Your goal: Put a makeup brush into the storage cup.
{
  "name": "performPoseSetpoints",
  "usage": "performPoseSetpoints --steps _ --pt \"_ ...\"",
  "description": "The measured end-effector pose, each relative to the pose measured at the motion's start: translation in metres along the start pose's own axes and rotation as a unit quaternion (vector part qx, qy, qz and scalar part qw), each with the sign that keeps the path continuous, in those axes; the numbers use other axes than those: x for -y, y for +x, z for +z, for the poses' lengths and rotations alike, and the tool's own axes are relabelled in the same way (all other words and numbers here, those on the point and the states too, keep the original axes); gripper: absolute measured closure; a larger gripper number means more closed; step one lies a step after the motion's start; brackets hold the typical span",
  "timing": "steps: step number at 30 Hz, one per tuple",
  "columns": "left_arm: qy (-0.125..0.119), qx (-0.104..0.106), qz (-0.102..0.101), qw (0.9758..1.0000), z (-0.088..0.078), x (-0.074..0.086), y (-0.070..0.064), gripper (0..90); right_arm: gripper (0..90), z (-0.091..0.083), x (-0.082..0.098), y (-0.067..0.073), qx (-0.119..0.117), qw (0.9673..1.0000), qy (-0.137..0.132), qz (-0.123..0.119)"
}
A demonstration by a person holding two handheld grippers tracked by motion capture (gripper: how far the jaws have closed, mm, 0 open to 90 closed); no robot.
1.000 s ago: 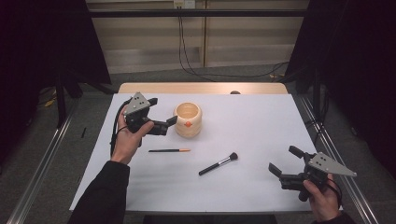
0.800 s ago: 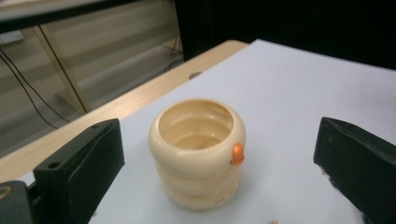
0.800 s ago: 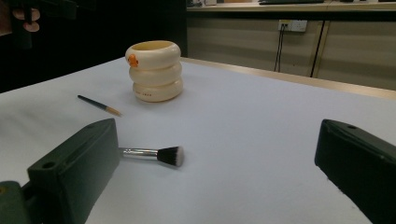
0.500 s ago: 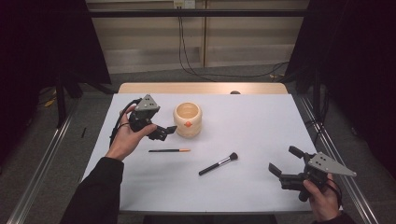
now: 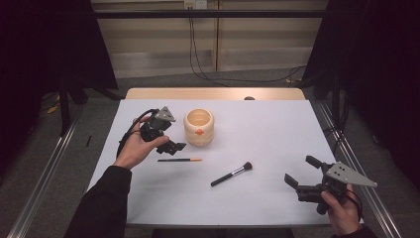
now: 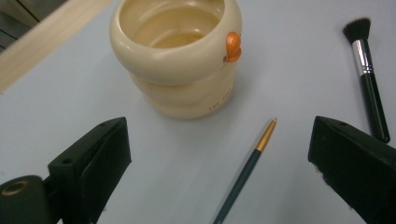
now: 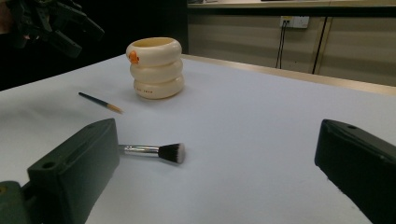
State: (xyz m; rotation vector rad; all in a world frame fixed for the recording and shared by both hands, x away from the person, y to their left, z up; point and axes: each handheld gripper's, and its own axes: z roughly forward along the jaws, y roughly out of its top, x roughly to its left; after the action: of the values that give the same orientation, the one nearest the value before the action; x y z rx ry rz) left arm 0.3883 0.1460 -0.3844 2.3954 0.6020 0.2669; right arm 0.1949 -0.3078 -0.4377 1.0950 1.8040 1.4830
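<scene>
My left gripper [image 5: 173, 145], left of centre in high view: jaws spread, just been narrowing slightly, nothing between; tilted down over thin pencil [image 6: 247, 169]. Cream cup [image 6: 177, 56] above; small lettering unreadable. My right gripper [image 5: 303, 174], lower right: jaws spread, empty.

Left gripper [image 5: 174, 146] has tipped down toward the thin brush [image 5: 179, 160]
</scene>
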Motion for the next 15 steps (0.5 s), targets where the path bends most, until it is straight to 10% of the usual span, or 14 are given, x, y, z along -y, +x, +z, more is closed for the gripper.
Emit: performPoseSetpoints --steps 8,15 --pt "0.061 0.042 0.009 0.9972 0.009 -0.002 0.007 7.7 0.0 0.000 0.000 0.000 -0.001 1.0000 0.001 -0.001" --pt "0.127 0.072 0.027 0.9889 0.031 0.001 0.000 11.2 0.0 0.000 0.000 0.000 -0.001 1.0000 0.003 0.001"
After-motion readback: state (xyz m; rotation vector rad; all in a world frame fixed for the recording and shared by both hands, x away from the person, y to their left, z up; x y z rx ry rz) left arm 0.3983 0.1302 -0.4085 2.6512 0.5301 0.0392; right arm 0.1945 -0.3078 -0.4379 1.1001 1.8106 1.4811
